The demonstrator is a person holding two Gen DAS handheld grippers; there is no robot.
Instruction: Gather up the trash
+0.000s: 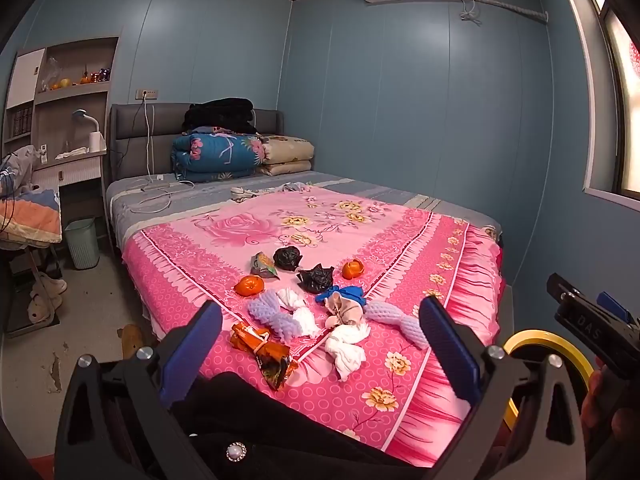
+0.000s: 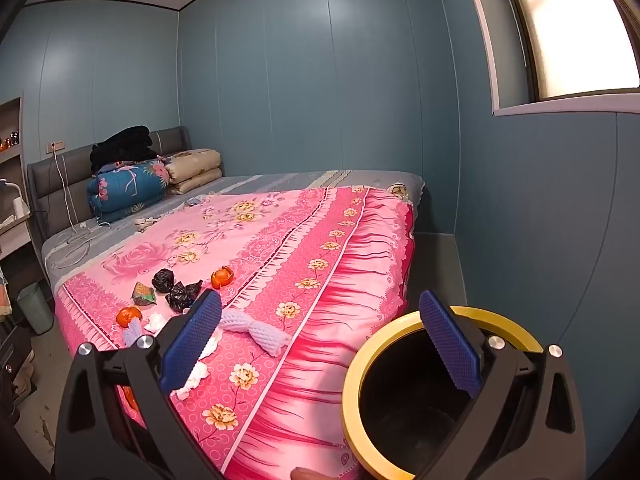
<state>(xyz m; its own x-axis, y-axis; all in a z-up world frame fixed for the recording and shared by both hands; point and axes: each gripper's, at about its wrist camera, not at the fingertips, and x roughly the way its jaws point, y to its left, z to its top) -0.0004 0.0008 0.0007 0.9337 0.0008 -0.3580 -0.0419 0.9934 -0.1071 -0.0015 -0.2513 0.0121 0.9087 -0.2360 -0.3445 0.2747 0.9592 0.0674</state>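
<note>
Trash lies on the pink floral bedspread (image 1: 420, 248): an orange snack wrapper (image 1: 264, 354), white tissue wads (image 1: 346, 346), purple foam fruit nets (image 1: 266, 314), two black bags (image 1: 316, 278), a green wrapper (image 1: 262, 266), tangerine peels (image 1: 249, 285) and a blue-and-beige scrap (image 1: 344, 304). My left gripper (image 1: 320, 344) is open above the bed's near edge, short of the trash. My right gripper (image 2: 320, 344) is open beside the bed; its right finger is over a yellow-rimmed black bin (image 2: 404, 400). The foam net (image 2: 260, 330) and black bags (image 2: 180, 294) show in the right wrist view.
Folded quilts (image 1: 224, 156) and cables lie at the headboard. A pale green waste basket (image 1: 82, 242) stands on the floor left of the bed, by a desk and shelves. A window (image 2: 568, 32) is on the right wall. The right gripper's body (image 1: 588, 328) shows in the left wrist view.
</note>
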